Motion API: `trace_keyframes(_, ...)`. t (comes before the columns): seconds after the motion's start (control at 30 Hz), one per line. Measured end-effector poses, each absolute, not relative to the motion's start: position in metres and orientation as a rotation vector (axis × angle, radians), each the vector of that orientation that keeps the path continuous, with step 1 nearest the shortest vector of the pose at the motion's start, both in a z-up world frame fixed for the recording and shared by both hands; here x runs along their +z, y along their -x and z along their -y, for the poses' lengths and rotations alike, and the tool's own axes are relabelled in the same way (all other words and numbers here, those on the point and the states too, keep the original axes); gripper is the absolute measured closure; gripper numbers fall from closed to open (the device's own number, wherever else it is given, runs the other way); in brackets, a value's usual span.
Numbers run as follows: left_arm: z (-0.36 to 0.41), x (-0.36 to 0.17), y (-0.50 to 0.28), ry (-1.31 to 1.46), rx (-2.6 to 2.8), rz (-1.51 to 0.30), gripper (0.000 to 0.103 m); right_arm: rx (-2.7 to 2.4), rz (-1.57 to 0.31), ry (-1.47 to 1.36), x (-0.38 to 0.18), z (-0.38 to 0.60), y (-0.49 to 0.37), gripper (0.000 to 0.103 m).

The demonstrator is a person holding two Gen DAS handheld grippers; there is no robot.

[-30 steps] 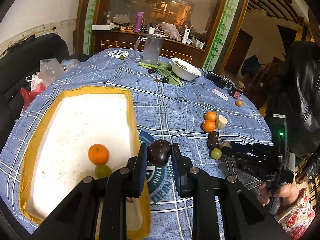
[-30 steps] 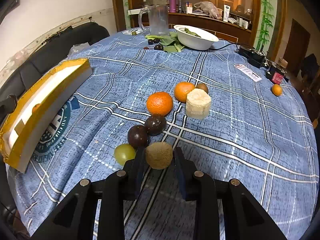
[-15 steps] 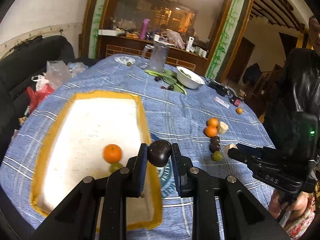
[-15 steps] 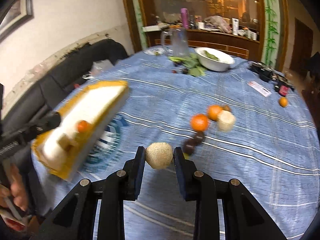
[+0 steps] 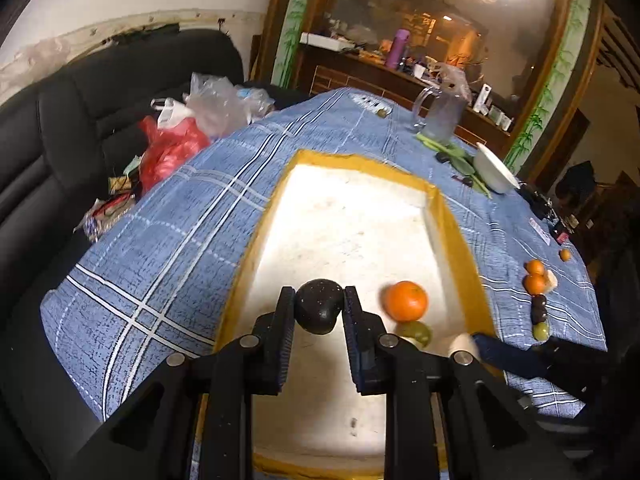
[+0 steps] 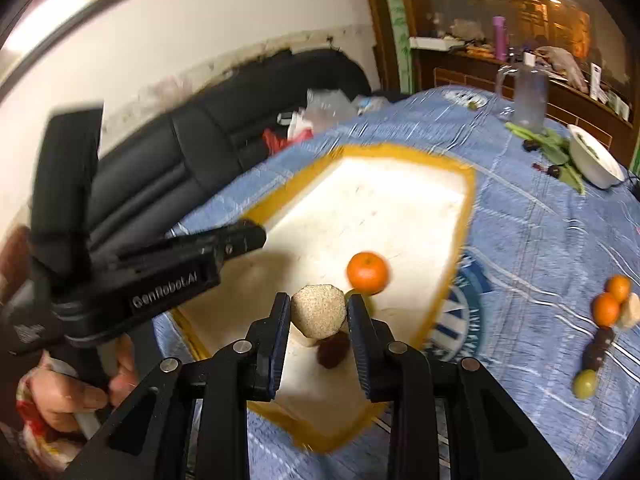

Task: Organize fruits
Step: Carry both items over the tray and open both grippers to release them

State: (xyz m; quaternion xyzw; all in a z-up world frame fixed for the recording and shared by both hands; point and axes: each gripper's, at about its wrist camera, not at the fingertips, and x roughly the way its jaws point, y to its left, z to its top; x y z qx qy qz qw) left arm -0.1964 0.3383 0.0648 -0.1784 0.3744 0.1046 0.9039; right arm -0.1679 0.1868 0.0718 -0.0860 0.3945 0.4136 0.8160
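Tray (image 5: pixel 452 236) far half free; orange (image 5: pixel 406 301) nearside.

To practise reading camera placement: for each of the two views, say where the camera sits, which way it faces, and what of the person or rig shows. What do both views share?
Left wrist: sits on the left gripper, facing down along its fingers into the tray; the gripper is shut on a dark fruit, with the right gripper's tip beside it.
Right wrist: sits on the right gripper, facing the tray; it is shut on a tan fruit, and the left gripper and a hand show.
Shared: tray, orange, bowl, jug.
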Motion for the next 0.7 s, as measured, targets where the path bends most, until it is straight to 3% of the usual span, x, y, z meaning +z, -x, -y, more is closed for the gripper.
trace_keyframes(0.2, -0.349, 0.049, 0.187, 0.423, 0.206, -0.808, 0.076, 0.872, -0.845, 0.245, 0.056, -0.205, 0.170, 0.070)
trace_keyframes(0.27, -0.350, 0.049, 0.187, 0.442, 0.208, -0.810, 0.056, 0.869, -0.852, 0.245, 0.055, -0.204, 0.171, 0.063)
trace_keyframes(0.33, -0.349, 0.053, 0.189, 0.459, 0.200, -0.795, 0.055, 0.853, -0.835, 0.226, 0.058, -0.197, 0.174, 0.059)
trace_keyframes(0.47, -0.333, 0.069, 0.193, 0.438, 0.187, -0.760, 0.041, 0.829, -0.806, 0.148, 0.064, -0.169, 0.181, 0.057)
trace_keyframes(0.7, -0.287, 0.087, 0.195, 0.355, 0.105, -0.758, 0.036, 0.767, -0.796, 0.017, 0.069, -0.114, 0.185, 0.049)
